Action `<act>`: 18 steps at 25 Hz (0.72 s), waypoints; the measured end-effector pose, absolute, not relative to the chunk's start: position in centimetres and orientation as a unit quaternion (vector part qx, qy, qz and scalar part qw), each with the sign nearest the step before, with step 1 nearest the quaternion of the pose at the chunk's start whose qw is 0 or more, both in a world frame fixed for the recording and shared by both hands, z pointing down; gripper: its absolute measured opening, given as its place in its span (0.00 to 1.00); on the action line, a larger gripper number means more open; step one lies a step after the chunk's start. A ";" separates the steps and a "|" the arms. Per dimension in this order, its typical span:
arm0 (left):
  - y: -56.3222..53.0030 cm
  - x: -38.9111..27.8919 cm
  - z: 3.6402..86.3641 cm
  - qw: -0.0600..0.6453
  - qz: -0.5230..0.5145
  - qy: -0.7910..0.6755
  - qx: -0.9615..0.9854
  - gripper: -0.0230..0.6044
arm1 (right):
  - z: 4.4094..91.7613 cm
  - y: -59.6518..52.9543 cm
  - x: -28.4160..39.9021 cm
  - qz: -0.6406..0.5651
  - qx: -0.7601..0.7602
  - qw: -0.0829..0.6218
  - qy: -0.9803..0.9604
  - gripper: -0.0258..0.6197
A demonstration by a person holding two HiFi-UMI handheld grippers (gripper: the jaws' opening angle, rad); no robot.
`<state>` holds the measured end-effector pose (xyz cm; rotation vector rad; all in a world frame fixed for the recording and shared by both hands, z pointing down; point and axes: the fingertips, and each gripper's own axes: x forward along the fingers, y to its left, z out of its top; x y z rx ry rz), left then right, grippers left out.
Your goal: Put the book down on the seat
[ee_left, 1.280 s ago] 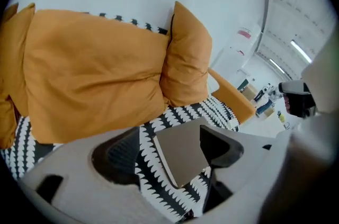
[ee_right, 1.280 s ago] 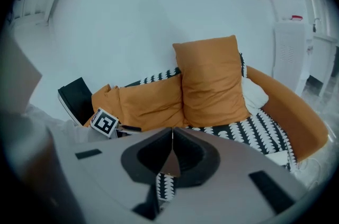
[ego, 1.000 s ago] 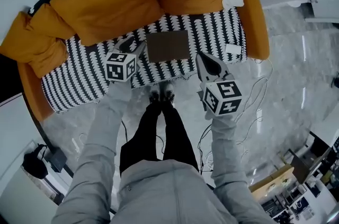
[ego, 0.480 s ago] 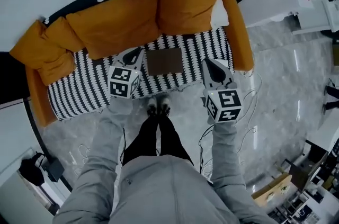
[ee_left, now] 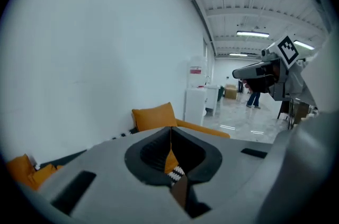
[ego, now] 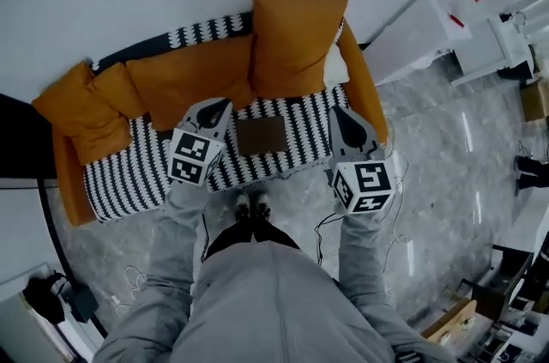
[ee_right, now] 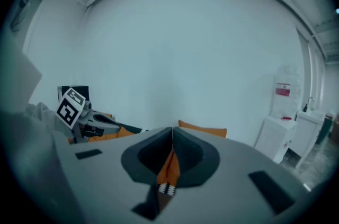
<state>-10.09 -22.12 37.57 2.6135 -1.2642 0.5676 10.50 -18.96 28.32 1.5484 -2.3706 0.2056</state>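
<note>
On seat (ego: 129, 172): book (ego: 262, 136), whole in head cam | L claw (ego: 223, 103), R claw (ego: 340, 111) pressed together

no readable text in view

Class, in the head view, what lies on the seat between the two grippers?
The book, lying flat on the seat; the head view shows it.

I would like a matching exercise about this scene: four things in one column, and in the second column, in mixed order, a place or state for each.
1 book
2 left claw
3 tall orange cushion
4 white cabinet

a shut, holding nothing
b on the floor, beyond the sofa arm
c flat on the patterned seat
d upright at the sofa's back

Pairs: 1-c, 2-a, 3-d, 4-b
</note>
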 end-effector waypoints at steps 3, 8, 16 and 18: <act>-22.3 -10.2 33.9 0.055 0.182 -0.427 0.884 0.08 | 25.2 -19.0 10.0 0.044 0.540 0.141 -0.829 0.09; -21.9 -9.1 28.7 0.018 0.166 -0.412 0.896 0.08 | 21.6 -18.8 8.9 0.016 0.529 0.124 -0.839 0.09; -22.1 -7.2 21.5 -0.059 0.136 -0.408 0.901 0.08 | 16.8 -19.2 8.5 -0.040 0.513 0.114 -0.850 0.09; -22.0 -6.7 19.8 -0.079 0.129 -0.409 0.900 0.08 | 15.4 -19.0 8.6 -0.047 0.509 0.105 -0.853 0.09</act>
